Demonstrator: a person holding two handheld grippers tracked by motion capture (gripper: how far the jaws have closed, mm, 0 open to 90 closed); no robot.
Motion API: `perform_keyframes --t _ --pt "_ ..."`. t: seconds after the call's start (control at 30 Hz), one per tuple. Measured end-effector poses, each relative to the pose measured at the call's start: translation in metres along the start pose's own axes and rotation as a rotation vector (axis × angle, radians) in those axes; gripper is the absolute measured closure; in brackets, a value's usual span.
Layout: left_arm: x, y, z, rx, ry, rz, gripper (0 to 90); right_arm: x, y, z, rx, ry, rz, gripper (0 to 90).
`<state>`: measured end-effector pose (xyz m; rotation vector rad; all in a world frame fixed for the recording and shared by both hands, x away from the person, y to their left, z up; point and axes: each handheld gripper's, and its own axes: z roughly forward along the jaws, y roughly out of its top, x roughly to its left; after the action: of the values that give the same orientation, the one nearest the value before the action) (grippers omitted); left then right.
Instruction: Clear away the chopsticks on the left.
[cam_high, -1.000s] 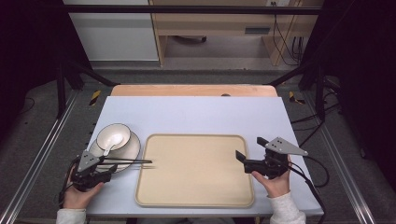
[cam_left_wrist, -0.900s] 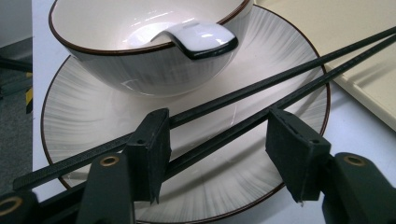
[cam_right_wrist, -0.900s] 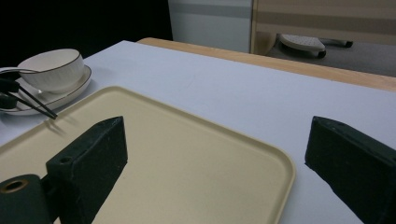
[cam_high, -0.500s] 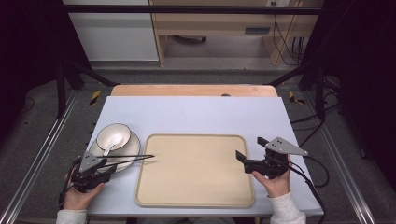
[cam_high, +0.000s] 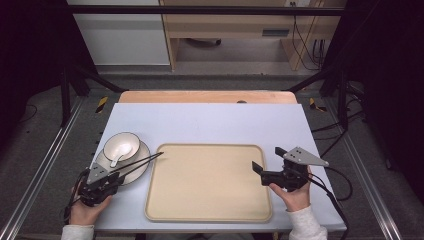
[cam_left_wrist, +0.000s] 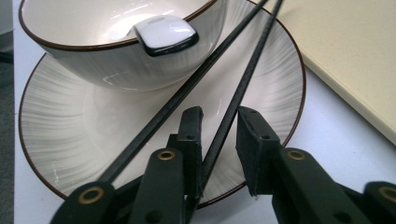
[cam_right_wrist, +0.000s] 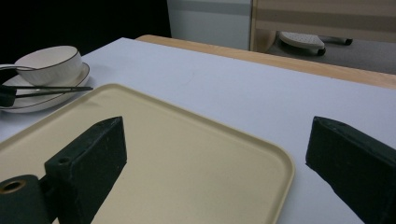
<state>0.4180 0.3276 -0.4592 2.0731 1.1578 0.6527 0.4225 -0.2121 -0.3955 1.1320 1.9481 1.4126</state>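
**Black chopsticks: left claw narrowing on the pair, pinch not yet made**

Closing of left gripper (cam_left_wrist: 219, 114) jaws just under way, down from a wide gap to a narrow one. Chopsticks (cam_high: 137, 162) lying across white plate (cam_left_wrist: 56, 121) beside bowl (cam_high: 121, 145), with spoon (cam_left_wrist: 163, 33) resting in the bowl. Far tips now angled up over the near-left corner of beige tray (cam_high: 210, 182), steeper than a second ago. Probably nudged by the closing jaw.

Left gripper view: only one stick between the pads, against the left one, with a visible gap to the right one. Other stick running outside, left of the left jaw. No squeeze yet, so nothing held. Judged: grasp step, early; risk of catching a single stick unless both are gathered in.

Right gripper (cam_right_wrist: 215, 140) held wide over the tray's right edge, empty, touching nothing, same spot as before. Grey table (cam_high: 210, 125) otherwise bare.
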Motion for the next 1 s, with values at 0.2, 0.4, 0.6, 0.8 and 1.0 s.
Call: perform_keyframes --t 0.2,0.4,0.6,0.8,1.0 --pt "-0.002 0.001 0.0 0.012 -0.017 0.002 78.1 0.0 0.0 0.0 0.003 0.003 0.002 5.5" --pt "-0.004 0.002 0.0 0.016 -0.024 0.004 82.6 0.0 0.0 0.0 0.002 0.001 0.001 5.4" --pt "-0.005 0.004 0.002 0.022 -0.04 -0.01 76.9 0.0 0.0 0.0 0.0 0.004 0.001 5.5" --pt "-0.003 0.011 0.006 0.039 -0.046 -0.02 75.6 0.0 0.0 0.0 0.003 0.006 0.004 5.5" --pt "-0.005 0.012 0.009 0.051 -0.057 -0.023 83.4 0.0 0.0 0.0 0.001 0.007 0.003 5.4"
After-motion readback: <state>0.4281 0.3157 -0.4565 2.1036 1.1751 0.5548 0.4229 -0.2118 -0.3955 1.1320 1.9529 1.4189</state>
